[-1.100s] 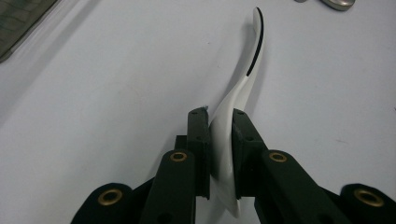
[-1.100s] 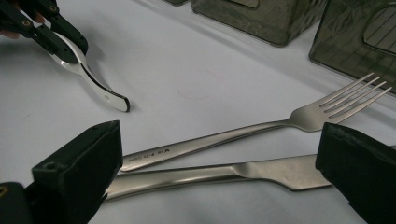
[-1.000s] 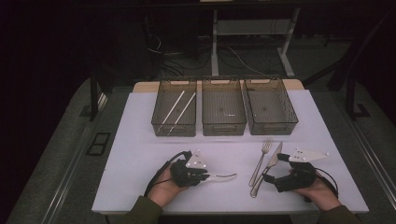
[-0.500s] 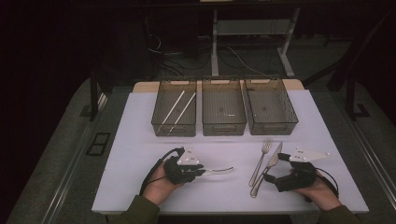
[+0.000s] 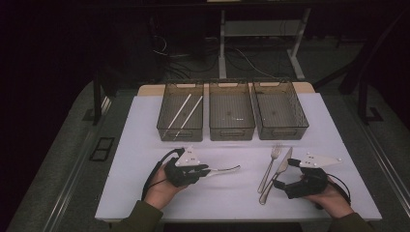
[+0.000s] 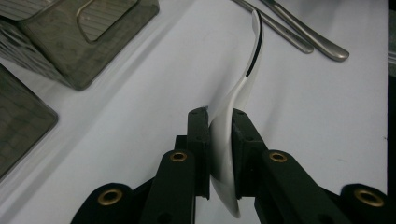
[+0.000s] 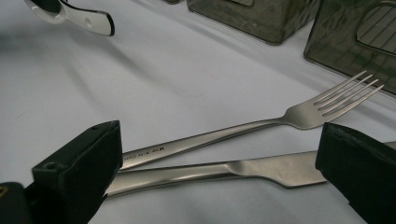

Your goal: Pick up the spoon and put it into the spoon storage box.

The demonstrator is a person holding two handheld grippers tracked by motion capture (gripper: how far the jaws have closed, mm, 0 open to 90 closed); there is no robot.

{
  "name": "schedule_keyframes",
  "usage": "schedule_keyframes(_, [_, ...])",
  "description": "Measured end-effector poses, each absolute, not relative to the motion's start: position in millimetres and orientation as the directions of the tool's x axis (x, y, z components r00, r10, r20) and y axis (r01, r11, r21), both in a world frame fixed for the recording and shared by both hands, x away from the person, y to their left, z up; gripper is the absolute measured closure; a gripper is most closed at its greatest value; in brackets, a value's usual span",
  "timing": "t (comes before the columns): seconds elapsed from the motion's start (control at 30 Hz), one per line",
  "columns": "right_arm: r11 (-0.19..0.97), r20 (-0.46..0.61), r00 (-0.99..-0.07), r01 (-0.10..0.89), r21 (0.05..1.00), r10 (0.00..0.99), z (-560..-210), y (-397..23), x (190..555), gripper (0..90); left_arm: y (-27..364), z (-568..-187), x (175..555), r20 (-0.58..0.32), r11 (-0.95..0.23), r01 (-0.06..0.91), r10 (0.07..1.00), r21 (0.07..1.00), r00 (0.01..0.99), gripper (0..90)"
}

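Note:
My left gripper (image 5: pixel 202 170) is shut on the bowl end of a white spoon (image 5: pixel 226 169), whose handle points right, a little above the white tabletop. In the left gripper view the spoon (image 6: pixel 243 83) stands on edge, pinched between the two black jaws of the left gripper (image 6: pixel 219 117). At the right, my right gripper (image 5: pixel 283 175) rests open beside the handles of a steel fork (image 5: pixel 269 167) and knife (image 5: pixel 280 166). In the right gripper view the fork (image 7: pixel 261 126) and knife (image 7: pixel 243 170) lie between the wide-apart jaws of the right gripper (image 7: pixel 219 161), untouched.
Three dark mesh bins stand in a row at the back: the left bin (image 5: pixel 164 126) holds two thin white sticks (image 5: pixel 182 112); the middle bin (image 5: pixel 231 133) and right bin (image 5: pixel 280 131) look bare. The white table (image 5: pixel 145 145) drops to a dark floor all around.
The left hand has risen a little and drawn slightly back to the left with the spoon, which has come up off the table. The right hand has not moved.

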State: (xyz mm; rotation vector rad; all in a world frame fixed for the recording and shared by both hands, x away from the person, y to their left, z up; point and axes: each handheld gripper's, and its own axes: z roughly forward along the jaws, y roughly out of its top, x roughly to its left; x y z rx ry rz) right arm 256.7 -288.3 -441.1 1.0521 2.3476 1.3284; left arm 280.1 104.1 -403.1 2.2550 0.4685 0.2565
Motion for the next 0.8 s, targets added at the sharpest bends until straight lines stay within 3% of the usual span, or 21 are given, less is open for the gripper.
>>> schedule_keyframes(0.8, [0.320,0.134,-0.706,0.472,0.822,0.695,-441,-289,257,0.8,100,-382,306,0.054,-0.552,0.216,0.431,0.806,0.901,79.7])
